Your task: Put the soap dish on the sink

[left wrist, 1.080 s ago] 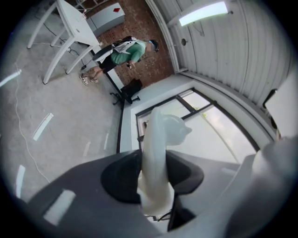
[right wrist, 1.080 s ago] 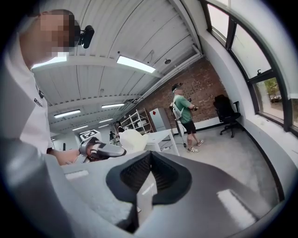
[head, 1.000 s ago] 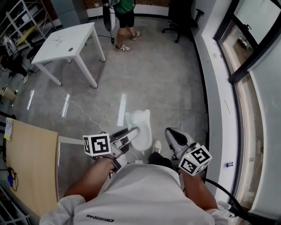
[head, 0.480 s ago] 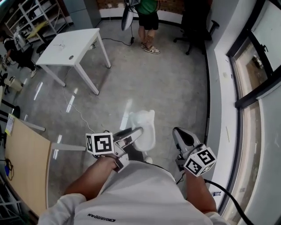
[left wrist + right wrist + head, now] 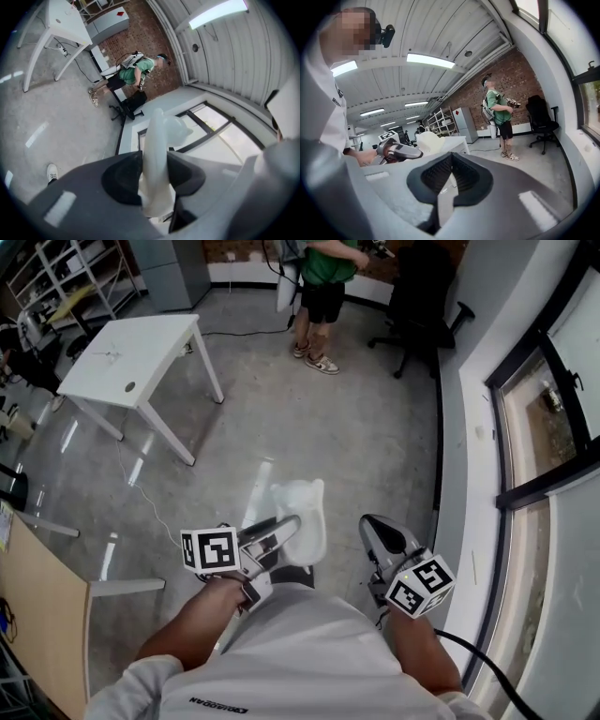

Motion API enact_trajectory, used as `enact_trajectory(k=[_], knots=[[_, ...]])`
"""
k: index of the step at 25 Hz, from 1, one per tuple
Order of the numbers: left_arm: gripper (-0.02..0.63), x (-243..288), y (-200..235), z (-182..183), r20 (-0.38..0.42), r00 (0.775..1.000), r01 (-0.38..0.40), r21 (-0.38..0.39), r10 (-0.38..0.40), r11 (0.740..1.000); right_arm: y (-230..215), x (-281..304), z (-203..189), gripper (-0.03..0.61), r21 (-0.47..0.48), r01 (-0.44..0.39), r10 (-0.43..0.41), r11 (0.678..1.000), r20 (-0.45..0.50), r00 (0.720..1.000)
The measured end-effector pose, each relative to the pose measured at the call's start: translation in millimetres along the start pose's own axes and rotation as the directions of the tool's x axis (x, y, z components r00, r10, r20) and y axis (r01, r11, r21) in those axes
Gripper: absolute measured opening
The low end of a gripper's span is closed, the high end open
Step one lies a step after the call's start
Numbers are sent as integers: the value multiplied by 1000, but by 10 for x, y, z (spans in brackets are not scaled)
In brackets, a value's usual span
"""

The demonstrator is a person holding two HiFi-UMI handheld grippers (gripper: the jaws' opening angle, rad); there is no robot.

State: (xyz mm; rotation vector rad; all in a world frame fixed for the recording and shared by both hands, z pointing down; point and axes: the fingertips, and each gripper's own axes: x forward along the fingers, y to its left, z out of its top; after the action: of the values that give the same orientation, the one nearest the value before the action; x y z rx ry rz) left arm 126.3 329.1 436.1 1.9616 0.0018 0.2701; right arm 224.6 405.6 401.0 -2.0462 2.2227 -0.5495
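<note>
- Okay, versus a second ago: the white table (image 5: 131, 348) sits further left and higher in the head view, and the wooden tabletop (image 5: 42, 615) has slid down into the bottom-left corner.
- Person in green top (image 5: 328, 268) was cut off at the top edge, now shows to the shoulders, beside the black office chair (image 5: 422, 296).
- Both grippers keep the same place in front of the torso; grip unchanged.
- Soap dish (image 5: 302, 512): white, clamped on edge in the left gripper (image 5: 281, 529), sticking out past the jaw tips, over bare floor (image 5: 328, 427).
- Left gripper view confirms both pads press on the dish's sides.
- Right gripper (image 5: 377, 526): jaws fully together, nothing between them.
- Room to move: wide bare concrete ahead up to the table and the person.
- Right side is bounded by the white sill and the dark-framed window (image 5: 553, 399), near the right gripper.
- Cable (image 5: 155, 512) trails across the floor left of the left gripper.
- Pose: both forearms out from the body, side by side and apart, grippers pointing ahead roughly level, marker cubes towards the camera.
</note>
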Motion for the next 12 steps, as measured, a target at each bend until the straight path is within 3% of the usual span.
enact_trajectory(k=[6, 12], knots=[[147, 522, 168, 812, 42, 998, 39, -19, -39, 999, -465, 686, 306, 2, -68, -57, 51, 996, -86, 995], [147, 853, 318, 1389, 51, 998, 25, -15, -25, 1000, -852, 1196, 622, 2, -57, -72, 68, 996, -60, 996]])
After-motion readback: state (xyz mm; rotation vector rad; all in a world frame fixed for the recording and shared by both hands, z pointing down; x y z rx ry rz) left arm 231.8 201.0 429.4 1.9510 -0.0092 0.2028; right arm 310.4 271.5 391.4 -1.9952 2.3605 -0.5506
